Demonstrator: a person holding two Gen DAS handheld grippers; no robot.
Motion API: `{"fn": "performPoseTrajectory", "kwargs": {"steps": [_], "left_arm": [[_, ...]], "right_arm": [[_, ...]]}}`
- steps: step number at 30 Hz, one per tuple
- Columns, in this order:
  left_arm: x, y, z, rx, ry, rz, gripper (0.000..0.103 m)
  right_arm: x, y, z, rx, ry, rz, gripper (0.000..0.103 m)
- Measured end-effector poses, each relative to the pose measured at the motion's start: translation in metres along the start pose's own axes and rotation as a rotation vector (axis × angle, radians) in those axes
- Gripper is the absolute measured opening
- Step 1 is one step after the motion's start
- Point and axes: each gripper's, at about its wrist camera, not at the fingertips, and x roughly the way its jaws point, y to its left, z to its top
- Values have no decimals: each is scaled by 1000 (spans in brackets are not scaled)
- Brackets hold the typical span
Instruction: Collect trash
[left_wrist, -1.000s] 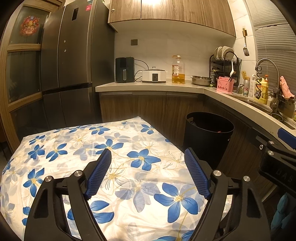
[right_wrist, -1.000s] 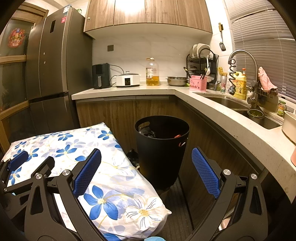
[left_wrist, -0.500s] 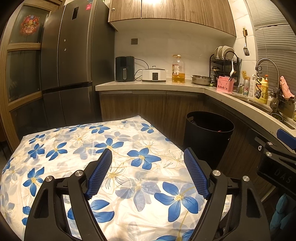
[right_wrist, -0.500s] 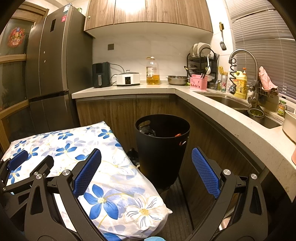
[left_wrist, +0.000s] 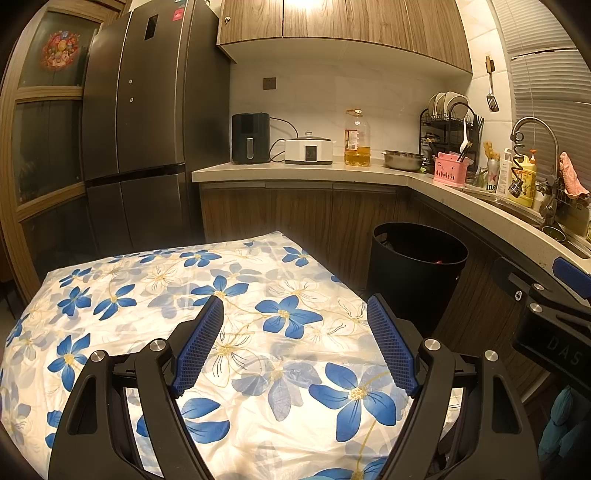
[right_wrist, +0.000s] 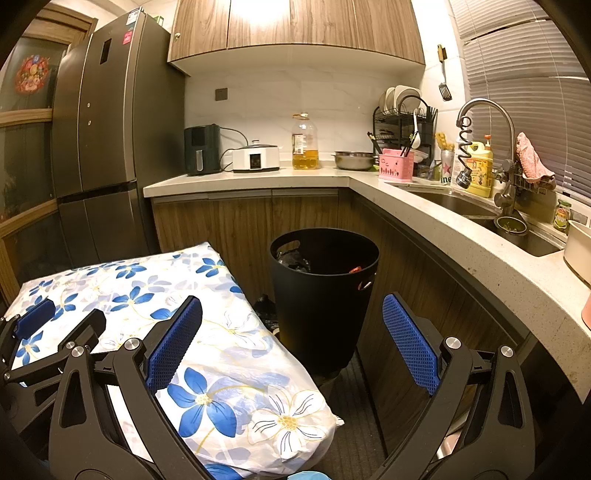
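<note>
A: Beside the corner of the flower-print cloth (right_wrist: 229, 354), on the floor against the wooden cabinets, stands the black trash bin (right_wrist: 325, 295). Dark crumpled stuff and a bit of red show inside its rim.

B: And the same bin from the left wrist view?

A: The bin (left_wrist: 417, 273) sits past the far right edge of the cloth (left_wrist: 207, 302), under the curve of the tabletop (left_wrist: 461, 192).

B: The fingers?

A: Left gripper (left_wrist: 295, 343) hovers above the cloth, fingers (left_wrist: 201, 343) spread wide, nothing between them. Right gripper (right_wrist: 291, 347) is to the near side of the bin, fingers (right_wrist: 410, 343) also spread apart and bare; the bin shows in the gap but nothing touches it.

B: Around the bin, further out?

A: On the tabletop above and behind it: a black air fryer (right_wrist: 202, 149), a white cooker (right_wrist: 255, 158), an oil bottle (right_wrist: 305, 142), a steel bowl (right_wrist: 354, 160), a pink caddy (right_wrist: 396, 166). To the bin's right, the sink (right_wrist: 454, 205) with its tap (right_wrist: 484, 125). To its left, the dark fridge (right_wrist: 110, 147).
</note>
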Motion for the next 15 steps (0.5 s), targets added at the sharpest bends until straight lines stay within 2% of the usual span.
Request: {"fn": "performPoseTrajectory", "kwargs": {"steps": [3,5,9,11,15], "left_arm": [[0,-1,0,-3,0,1,79],[-1,-2,0,0,-2,4,85],[-2,-2,0,1,-4,12,89],[-3,-2,0,-7,-3,19,97],[-5,2,2,-26,-7,21,97]], "right_arm": [[0,0,1,0,-1,0,97],[0,0,1,0,-1,0,97],[0,0,1,-1,-1,1,97],[0,0,1,-1,-2,2,97],[0,0,2,0,-1,3,97]]}}
